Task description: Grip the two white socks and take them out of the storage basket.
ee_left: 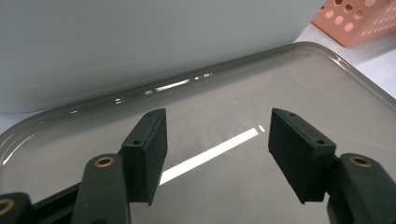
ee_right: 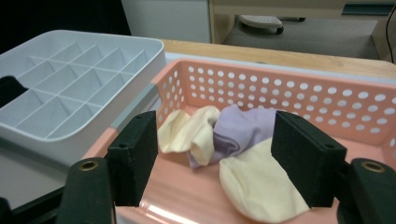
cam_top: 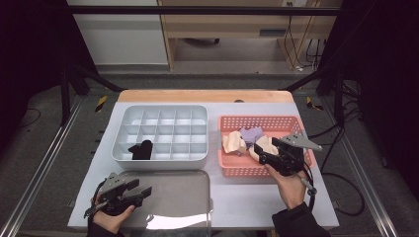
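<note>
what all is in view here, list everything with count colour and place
divided organiser box: 1, white-grey, table's left half
black item: 1, black, in a front-row compartment of the organiser box
basket: 1, salmon pink with holes, table's right half
socks: several, cream and lilac, bunched in the basket
tray: 1, grey, glossy, near edge in front of the organiser box
table: 1, pale top, wooden far edge
left gripper: 1, black, open above the tray
right gripper: 1, black, open over the basket's socks
</note>
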`<control>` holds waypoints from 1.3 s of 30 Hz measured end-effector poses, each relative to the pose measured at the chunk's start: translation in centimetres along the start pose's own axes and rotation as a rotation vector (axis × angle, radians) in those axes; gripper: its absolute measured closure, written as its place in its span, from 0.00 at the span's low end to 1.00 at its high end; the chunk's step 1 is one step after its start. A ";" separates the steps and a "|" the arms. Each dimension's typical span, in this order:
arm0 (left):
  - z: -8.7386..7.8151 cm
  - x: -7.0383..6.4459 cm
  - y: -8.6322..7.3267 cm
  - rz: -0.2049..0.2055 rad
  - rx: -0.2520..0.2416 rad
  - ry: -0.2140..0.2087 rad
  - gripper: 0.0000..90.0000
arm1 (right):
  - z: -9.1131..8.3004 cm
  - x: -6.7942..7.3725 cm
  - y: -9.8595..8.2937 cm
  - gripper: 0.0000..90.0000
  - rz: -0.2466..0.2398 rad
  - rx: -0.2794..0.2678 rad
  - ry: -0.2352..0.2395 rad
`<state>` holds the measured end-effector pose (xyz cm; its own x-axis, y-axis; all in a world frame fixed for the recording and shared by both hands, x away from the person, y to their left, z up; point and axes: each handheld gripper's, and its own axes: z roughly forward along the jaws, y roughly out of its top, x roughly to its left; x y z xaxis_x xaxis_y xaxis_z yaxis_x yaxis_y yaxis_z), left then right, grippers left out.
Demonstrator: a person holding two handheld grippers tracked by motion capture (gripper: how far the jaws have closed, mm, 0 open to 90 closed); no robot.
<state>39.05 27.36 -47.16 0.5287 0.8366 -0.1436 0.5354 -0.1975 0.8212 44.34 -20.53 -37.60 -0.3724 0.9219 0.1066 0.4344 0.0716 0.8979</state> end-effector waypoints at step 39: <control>-0.1 0.0 0.0 -0.006 0.003 0.012 0.43 | 10.2 1.3 3.8 0.53 0.005 0.159 -0.061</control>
<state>38.98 27.44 -47.10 0.5180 0.8436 -0.1419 0.5403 -0.1941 0.8188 53.91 -15.13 -38.41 -0.3216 0.9435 0.0806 0.5622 0.1217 0.8180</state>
